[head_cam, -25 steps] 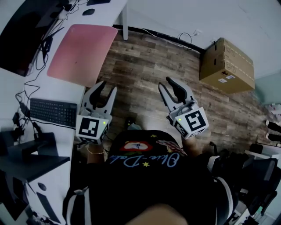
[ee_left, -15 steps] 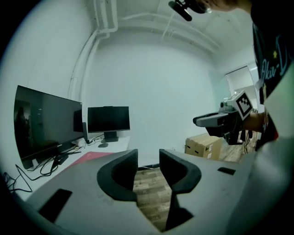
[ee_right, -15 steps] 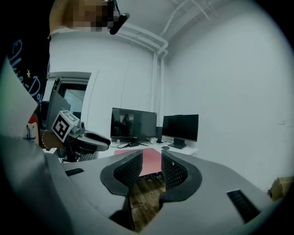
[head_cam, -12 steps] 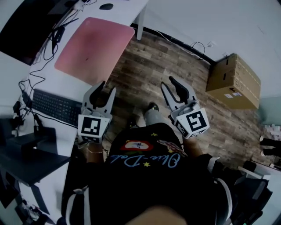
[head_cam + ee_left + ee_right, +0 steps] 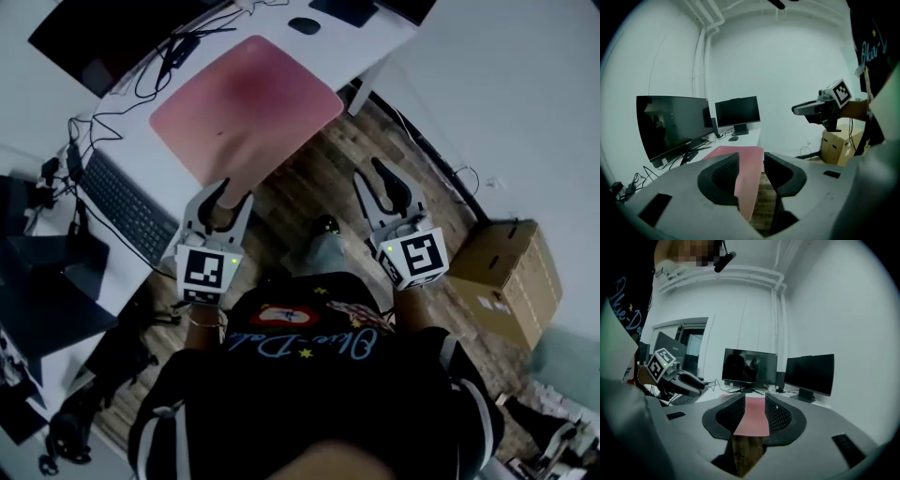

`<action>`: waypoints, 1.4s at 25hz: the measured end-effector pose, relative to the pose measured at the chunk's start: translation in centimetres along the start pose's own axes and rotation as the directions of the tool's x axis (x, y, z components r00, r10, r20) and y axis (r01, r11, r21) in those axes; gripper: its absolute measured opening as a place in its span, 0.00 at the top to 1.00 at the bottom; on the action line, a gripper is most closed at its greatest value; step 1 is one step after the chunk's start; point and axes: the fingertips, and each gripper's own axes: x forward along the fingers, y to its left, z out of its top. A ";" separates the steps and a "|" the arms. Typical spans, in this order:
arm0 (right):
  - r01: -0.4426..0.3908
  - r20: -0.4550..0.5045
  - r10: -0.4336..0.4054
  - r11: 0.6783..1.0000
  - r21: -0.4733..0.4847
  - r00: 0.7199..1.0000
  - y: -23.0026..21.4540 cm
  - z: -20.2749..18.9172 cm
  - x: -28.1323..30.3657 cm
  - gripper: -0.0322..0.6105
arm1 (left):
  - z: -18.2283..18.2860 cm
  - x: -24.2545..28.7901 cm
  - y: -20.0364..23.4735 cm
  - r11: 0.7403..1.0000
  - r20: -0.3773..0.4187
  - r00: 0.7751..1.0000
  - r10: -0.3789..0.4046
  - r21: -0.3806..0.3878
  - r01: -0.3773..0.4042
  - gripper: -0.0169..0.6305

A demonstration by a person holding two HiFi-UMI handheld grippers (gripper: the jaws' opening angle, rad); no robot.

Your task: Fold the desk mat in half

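Observation:
The pink desk mat (image 5: 246,103) lies flat on the white desk (image 5: 375,42), with its near edge hanging over the desk's front. My left gripper (image 5: 225,194) is open right at the mat's near corner; its jaws have just been opening and nothing is between them. Over the wood floor, short of the desk, my right gripper (image 5: 380,180) is open too; its jaws have also just been opening and are empty. In the left gripper view the mat (image 5: 740,152) shows beyond the left gripper (image 5: 751,160). The right gripper view frames the mat (image 5: 754,418) between the right gripper (image 5: 754,405) jaws.
A black keyboard (image 5: 127,202) lies left of the mat, with cables and a dark monitor (image 5: 103,37) behind it. A mouse (image 5: 303,25) sits at the mat's far end. A cardboard box (image 5: 511,281) stands on the floor at right.
The desk and mat have swung closer in the head view. Both grippers have moved toward the desk; the left one's tips now reach the mat's near edge.

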 end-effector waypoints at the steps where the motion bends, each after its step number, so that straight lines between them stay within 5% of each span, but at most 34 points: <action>1: -0.032 0.002 0.032 0.999 -0.023 0.999 -1.0 0.1 1.2 0.80 | 0.0 0.7 0.3 0.999 -0.007 0.999 0.033 -0.011 -0.034 0.75; 8: -0.220 -0.076 0.209 0.960 -0.171 0.975 -6.1 -1.5 7.5 0.79 | -1.2 5.0 1.7 0.969 -0.138 0.959 0.248 0.014 -0.248 0.74; 13: -0.362 -0.161 0.326 0.862 -0.353 0.932 -7.4 -4.8 11.3 0.77 | -3.4 7.4 0.9 0.935 -0.230 0.906 0.355 0.098 -0.342 0.70; 18: -0.470 -0.283 0.375 0.714 -0.519 0.883 -7.6 -9.9 13.9 0.74 | -7.5 8.9 -0.3 0.894 -0.354 0.821 0.448 0.199 -0.402 0.64; 24: -0.524 -0.365 0.378 0.565 -0.637 0.851 -7.2 -14.9 15.6 0.67 | -12.3 8.7 -0.3 0.822 -0.479 0.668 0.570 0.349 -0.451 0.59; 27: -0.539 -0.397 0.365 0.523 -0.661 0.842 -7.0 -17.0 16.4 0.66 | -14.2 8.9 0.1 0.797 -0.503 0.619 0.603 0.411 -0.442 0.59; 35: -0.567 -0.471 0.315 0.454 -0.687 0.824 -6.8 -21.9 18.5 0.64 | -19.3 10.4 0.4 0.788 -0.580 0.535 0.614 0.488 -0.375 0.57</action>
